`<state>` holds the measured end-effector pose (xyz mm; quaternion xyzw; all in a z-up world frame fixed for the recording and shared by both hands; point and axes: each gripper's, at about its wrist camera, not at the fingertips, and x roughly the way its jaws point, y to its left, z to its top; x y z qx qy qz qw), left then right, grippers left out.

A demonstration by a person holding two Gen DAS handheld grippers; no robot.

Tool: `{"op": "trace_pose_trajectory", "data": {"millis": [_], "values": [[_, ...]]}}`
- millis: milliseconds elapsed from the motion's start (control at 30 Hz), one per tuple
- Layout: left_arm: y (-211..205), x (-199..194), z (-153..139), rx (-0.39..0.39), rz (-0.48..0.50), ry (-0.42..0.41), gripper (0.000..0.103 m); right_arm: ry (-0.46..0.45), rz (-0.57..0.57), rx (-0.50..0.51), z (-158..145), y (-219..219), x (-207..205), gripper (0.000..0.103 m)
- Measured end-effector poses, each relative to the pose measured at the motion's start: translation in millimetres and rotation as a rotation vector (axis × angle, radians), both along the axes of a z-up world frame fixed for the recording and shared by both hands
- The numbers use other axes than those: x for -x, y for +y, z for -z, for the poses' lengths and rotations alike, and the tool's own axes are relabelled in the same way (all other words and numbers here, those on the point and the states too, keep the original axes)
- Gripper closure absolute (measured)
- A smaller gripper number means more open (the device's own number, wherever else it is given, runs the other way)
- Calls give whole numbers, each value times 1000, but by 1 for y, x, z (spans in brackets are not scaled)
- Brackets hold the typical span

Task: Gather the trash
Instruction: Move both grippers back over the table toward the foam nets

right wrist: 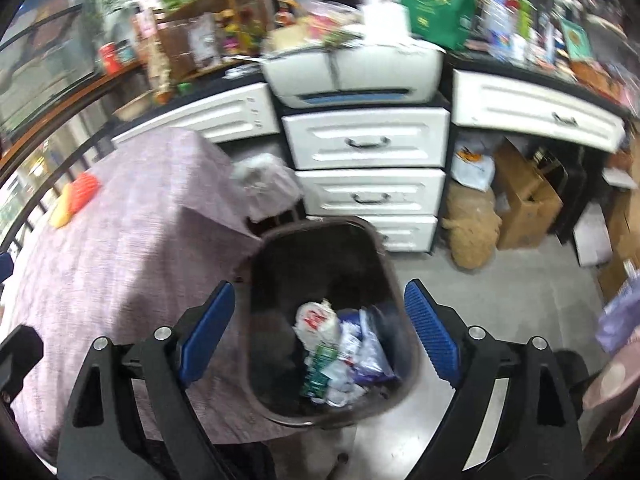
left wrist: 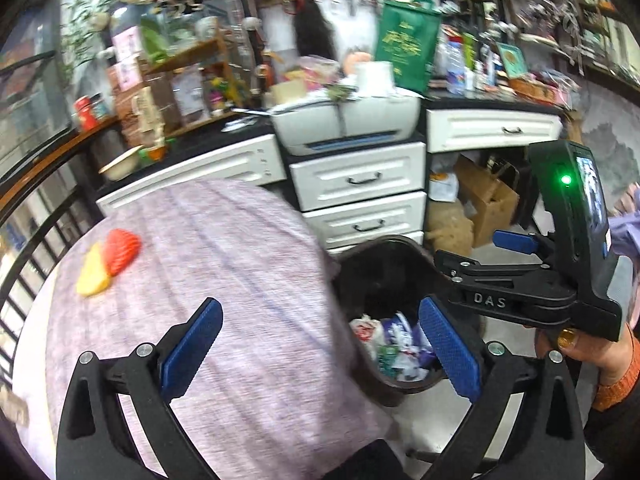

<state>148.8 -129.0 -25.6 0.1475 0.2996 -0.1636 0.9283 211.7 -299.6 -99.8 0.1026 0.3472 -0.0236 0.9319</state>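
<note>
Both grippers hang empty, fingers spread wide: the left gripper [left wrist: 320, 344] over the table [left wrist: 224, 240] edge, the right gripper [right wrist: 320, 332] above the bin [right wrist: 256, 360]. Crumpled wrappers [right wrist: 340, 356] lie at the bin's bottom. They look light, soft and crinkly; pinch a bunched fold rather than a flat face.

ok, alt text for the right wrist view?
The open, empty right gripper hangs above a dark trash bin holding crumpled wrappers. Left of the bin is a table under a purple cloth; behind it, white drawers.
</note>
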Motion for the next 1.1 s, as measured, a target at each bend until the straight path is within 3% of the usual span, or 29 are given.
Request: {"op": "trace_pose_trajectory", "data": {"millis": [433, 700, 933, 1100], "values": [[126, -20, -18, 1, -259, -24, 5, -71, -276, 47, -42, 121, -34, 13], [201, -45, -6, 43, -362, 51, 6, -85, -413, 71, -54, 189, -55, 12], [254, -91, 4, 63, -452, 92, 6, -53, -478, 53, -59, 231, -92, 12], [273, -149, 5, 94, -476, 129, 6, -54, -479, 52, -59, 247, -110, 12]]}}
